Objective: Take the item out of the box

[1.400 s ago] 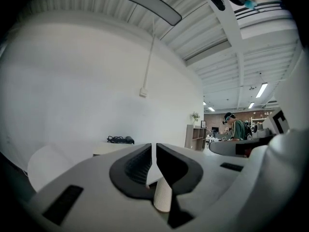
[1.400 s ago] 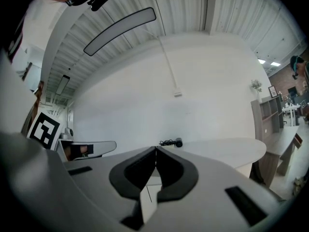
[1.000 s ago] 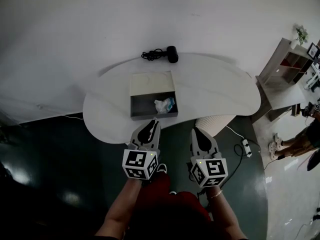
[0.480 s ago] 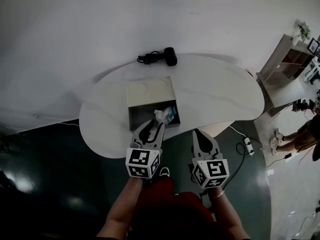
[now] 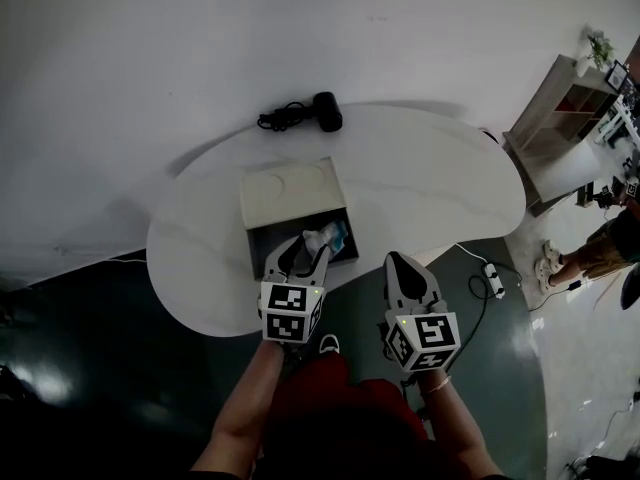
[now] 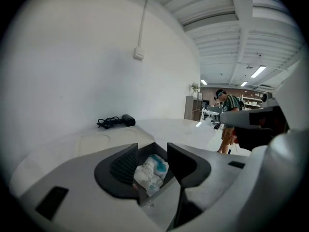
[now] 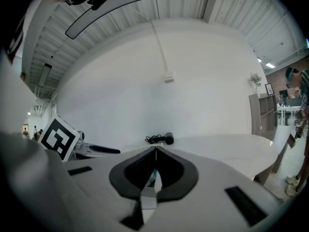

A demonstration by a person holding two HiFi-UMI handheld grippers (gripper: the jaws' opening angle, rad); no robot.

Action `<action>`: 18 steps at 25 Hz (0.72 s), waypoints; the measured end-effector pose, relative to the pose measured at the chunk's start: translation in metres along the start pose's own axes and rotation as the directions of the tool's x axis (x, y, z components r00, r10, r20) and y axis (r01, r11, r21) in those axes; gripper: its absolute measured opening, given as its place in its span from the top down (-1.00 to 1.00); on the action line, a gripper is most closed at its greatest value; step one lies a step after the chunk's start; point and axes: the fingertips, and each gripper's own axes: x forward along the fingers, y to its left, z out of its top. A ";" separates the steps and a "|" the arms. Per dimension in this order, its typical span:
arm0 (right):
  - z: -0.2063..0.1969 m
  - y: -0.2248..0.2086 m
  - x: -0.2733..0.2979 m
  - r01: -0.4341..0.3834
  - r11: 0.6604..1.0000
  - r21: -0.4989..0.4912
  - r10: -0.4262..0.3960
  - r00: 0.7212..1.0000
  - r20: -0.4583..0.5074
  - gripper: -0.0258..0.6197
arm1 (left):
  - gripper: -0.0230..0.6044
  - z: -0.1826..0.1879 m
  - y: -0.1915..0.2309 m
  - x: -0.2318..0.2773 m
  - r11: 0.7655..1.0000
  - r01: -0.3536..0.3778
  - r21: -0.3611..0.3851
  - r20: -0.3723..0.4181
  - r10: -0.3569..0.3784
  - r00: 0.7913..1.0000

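Observation:
A shallow grey box (image 5: 262, 240) lies on the white table (image 5: 430, 183) with its pale lid (image 5: 290, 183) folded back flat. Inside it, at the right, is a crumpled white and blue packet (image 5: 328, 236). My left gripper (image 5: 304, 253) hangs over the box's near edge, its jaws opening. In the left gripper view the packet (image 6: 150, 172) shows in the gap between the pads, which do not press on it. My right gripper (image 5: 398, 262) is shut and empty, off the table's near edge to the right of the box.
A black hair dryer (image 5: 325, 111) with its coiled cord lies at the table's far edge. A wooden shelf unit (image 5: 560, 108) and a person (image 5: 600, 248) stand to the right. A power strip (image 5: 490, 280) lies on the dark floor.
My left gripper has moved forward from the table's near edge to above the box, and its jaws have gone from shut to spread. The right gripper has barely moved.

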 end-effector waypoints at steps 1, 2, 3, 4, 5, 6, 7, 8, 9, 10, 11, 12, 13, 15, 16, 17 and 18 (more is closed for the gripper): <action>0.000 -0.001 0.003 0.007 1.000 0.001 -0.007 1.000 -0.003 0.87 | 0.38 -0.003 0.001 0.005 1.000 0.006 0.014 -0.020 -0.005 1.000; -0.001 -0.002 0.006 0.014 1.000 0.003 -0.014 1.000 -0.006 0.87 | 0.34 -0.005 0.002 0.010 1.000 0.010 0.030 -0.040 -0.009 0.999; -0.001 -0.003 0.010 0.019 1.000 0.003 -0.019 1.000 -0.009 0.87 | 0.34 -0.008 0.003 0.014 0.999 0.014 0.049 -0.058 -0.011 0.998; -0.001 -0.003 0.013 0.024 1.000 0.004 -0.024 1.000 -0.011 0.87 | 0.33 -0.009 0.004 0.019 0.998 0.020 0.067 -0.075 -0.015 0.997; -0.001 -0.004 0.015 0.029 1.000 0.005 -0.029 1.000 -0.013 0.87 | 0.33 -0.010 0.005 0.023 0.996 0.027 0.083 -0.090 -0.019 0.996; -0.002 -0.005 0.018 0.034 0.999 0.007 -0.034 0.999 -0.016 0.87 | 0.33 -0.012 0.005 0.026 0.995 0.035 0.096 -0.106 -0.025 0.994; -0.003 -0.006 0.020 0.040 0.999 0.009 -0.040 0.999 -0.019 0.87 | 0.32 -0.014 0.005 0.030 0.993 0.045 0.105 -0.122 -0.032 0.992; -0.004 -0.007 0.022 0.047 0.999 0.011 -0.047 0.999 -0.021 0.87 | 0.32 -0.017 0.006 0.034 0.992 0.056 0.112 -0.140 -0.040 0.989; -0.004 -0.009 0.025 0.054 0.998 0.013 -0.054 0.998 -0.022 0.87 | 0.32 -0.019 0.006 0.038 0.991 0.066 0.117 -0.158 -0.047 0.986; -0.004 -0.010 0.027 0.060 0.998 0.014 -0.060 0.998 -0.023 0.87 | 0.31 -0.022 0.006 0.041 0.990 0.077 0.121 -0.176 -0.055 0.983; -0.004 -0.012 0.030 0.066 0.998 0.015 -0.065 0.998 -0.023 0.87 | 0.31 -0.025 0.006 0.045 0.988 0.087 0.125 -0.194 -0.062 0.979; -0.003 -0.013 0.032 0.070 0.997 0.016 -0.070 0.997 -0.023 0.87 | 0.31 -0.028 0.006 0.048 0.987 0.098 0.129 -0.211 -0.069 0.975; -0.003 -0.015 0.035 0.075 0.997 0.016 -0.074 0.997 -0.024 0.87 | 0.31 -0.031 0.006 0.052 0.985 0.109 0.134 -0.229 -0.076 0.970; -0.002 -0.017 0.039 0.081 0.997 0.017 -0.081 0.996 -0.025 0.87 | 0.31 -0.035 0.003 0.057 0.980 0.133 0.148 -0.265 -0.090 0.960; -0.002 -0.018 0.041 0.084 0.996 0.018 -0.084 0.996 -0.026 0.87 | 0.31 -0.038 0.002 0.059 0.977 0.146 0.157 -0.283 -0.098 0.954; -0.002 -0.018 0.043 0.086 0.996 0.020 -0.086 0.996 -0.027 0.87 | 0.31 -0.040 0.001 0.061 0.973 0.159 0.166 -0.299 -0.104 0.949; -0.002 -0.018 0.044 0.087 0.996 0.022 -0.086 0.996 -0.028 0.87 | 0.29 -0.042 0.000 0.063 0.970 0.171 0.173 -0.313 -0.111 0.943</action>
